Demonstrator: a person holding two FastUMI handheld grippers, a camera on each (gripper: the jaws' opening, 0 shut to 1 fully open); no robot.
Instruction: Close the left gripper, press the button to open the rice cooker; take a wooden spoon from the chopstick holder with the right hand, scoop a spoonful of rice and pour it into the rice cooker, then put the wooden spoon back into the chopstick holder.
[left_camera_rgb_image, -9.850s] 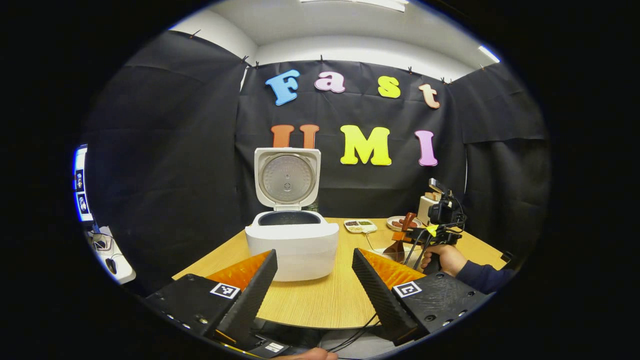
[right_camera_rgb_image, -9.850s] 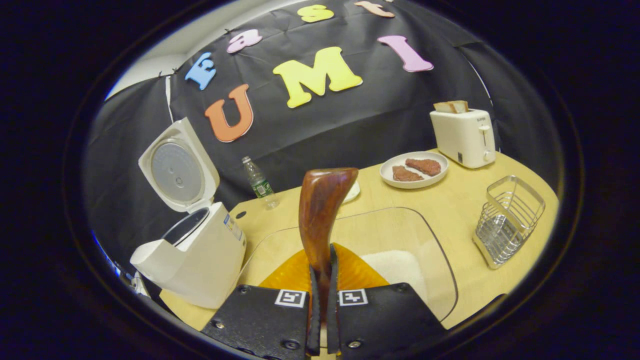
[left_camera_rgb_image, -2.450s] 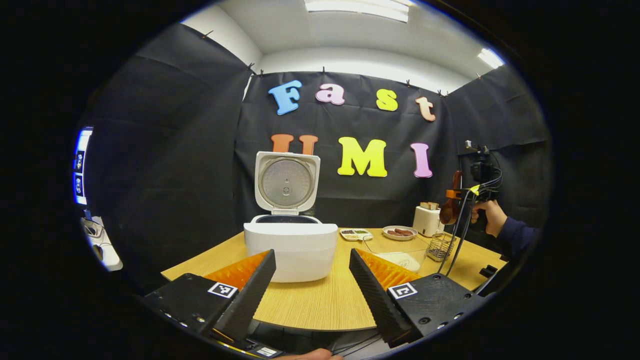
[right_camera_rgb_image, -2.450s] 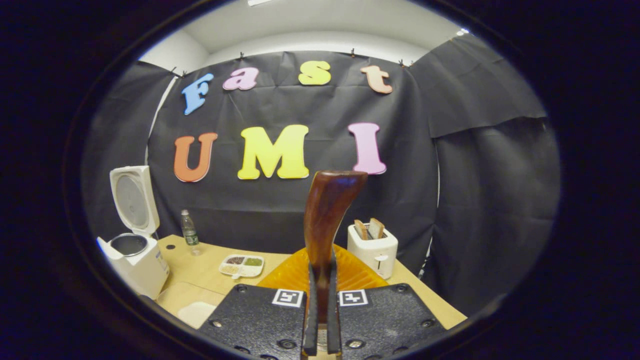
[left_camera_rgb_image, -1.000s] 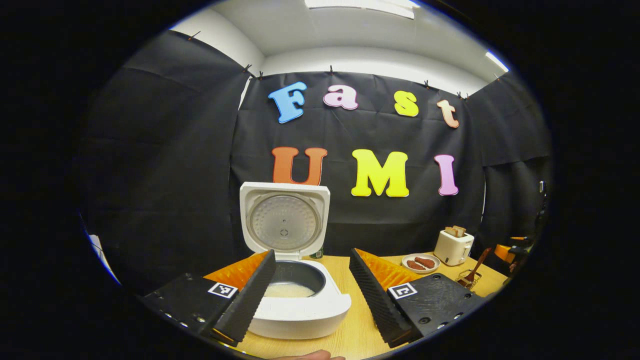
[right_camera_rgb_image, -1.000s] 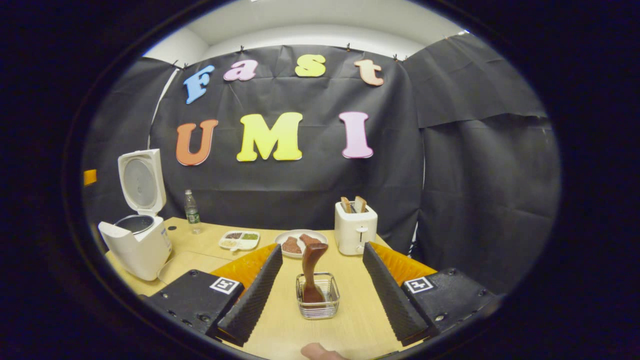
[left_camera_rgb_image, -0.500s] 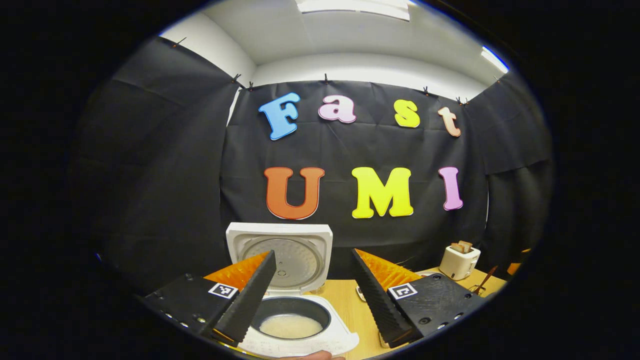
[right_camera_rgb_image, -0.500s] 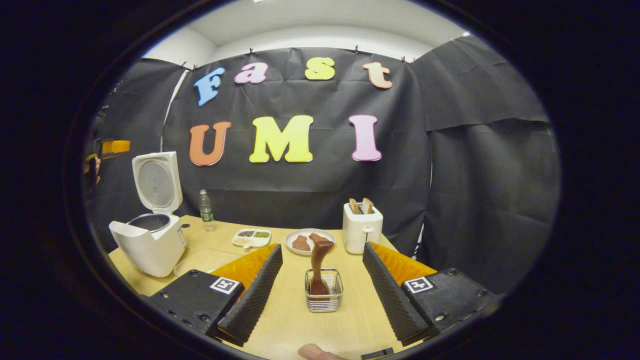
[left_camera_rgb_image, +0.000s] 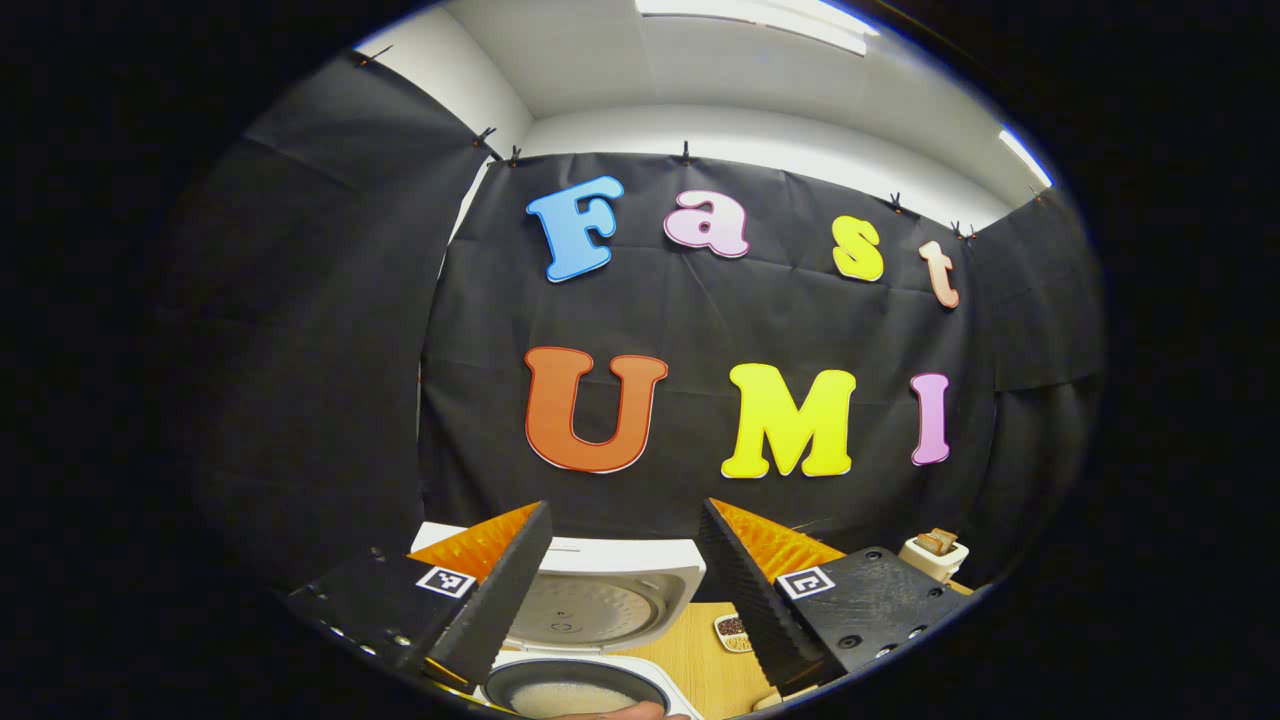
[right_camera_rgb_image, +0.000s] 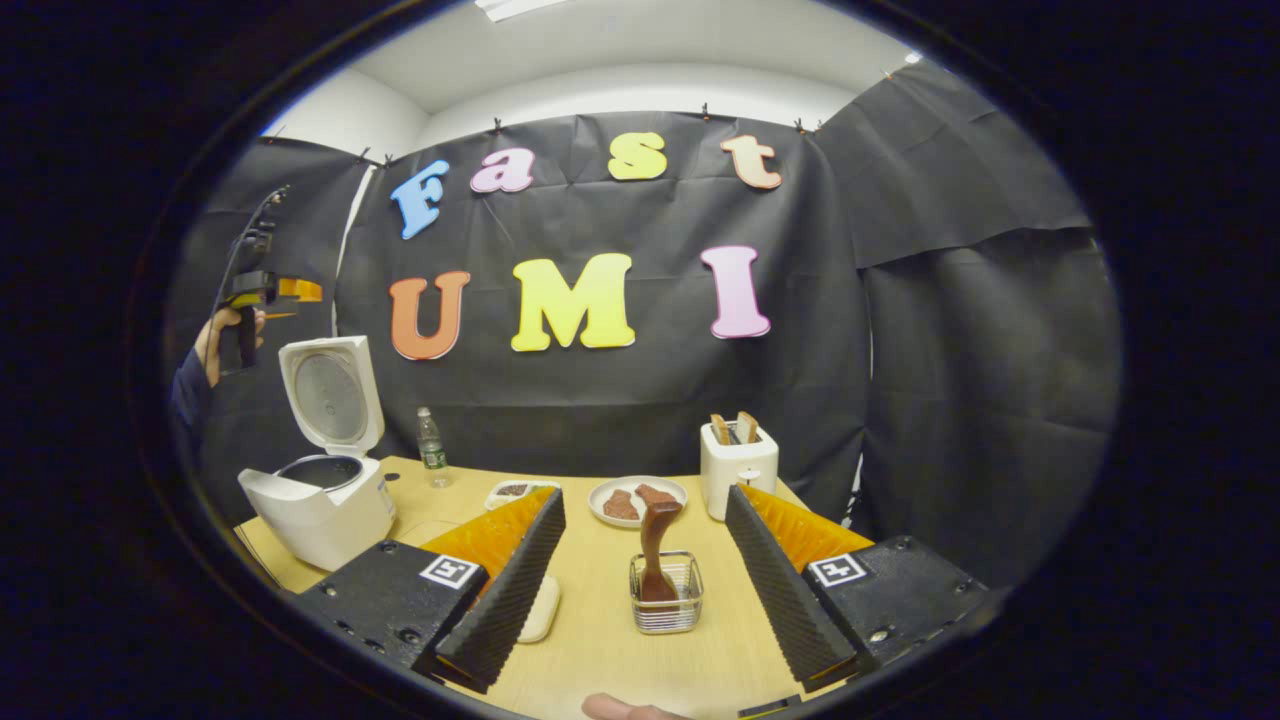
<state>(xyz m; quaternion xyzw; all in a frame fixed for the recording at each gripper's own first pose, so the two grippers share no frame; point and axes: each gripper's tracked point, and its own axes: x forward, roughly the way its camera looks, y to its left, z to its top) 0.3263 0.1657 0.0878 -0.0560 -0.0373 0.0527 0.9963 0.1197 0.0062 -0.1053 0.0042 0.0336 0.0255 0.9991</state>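
With the wooden spoon standing bowl-down in the chopstick holder, task looks essentially finished, judging by layout. Right gripper released: fingers spread wide either side of the holder, touching nothing, spoon and wire basket well ahead between them. Left gripper also spread, nothing between its fingers, held high over the rice cooker; right gripper view shows it raised beside the upright lid, a hand on its grip. Lid open, white rice visible in the dark inner pot.

Handling, my read: spoon is stiff, light, dark glossy wood, so likely a bit slick on the ribbed pads. Handle is curved and flares at the top, leaning slightly in the holder. Best hold is mid-handle below the flare, above the basket rim, fingers across the flat sides so it can't swivel. Holder is thin wire, looks light; could tip or slide if the spoon is pulled sideways, so lift straight up.

Cooker body looks bulky and stable; lid is hinged, stands on its own.

Table also carries a toaster with bread, plate with meat pieces, a divided dish, water bottle near the wall. Whitish object just beside the right gripper's left finger, can't tell what.
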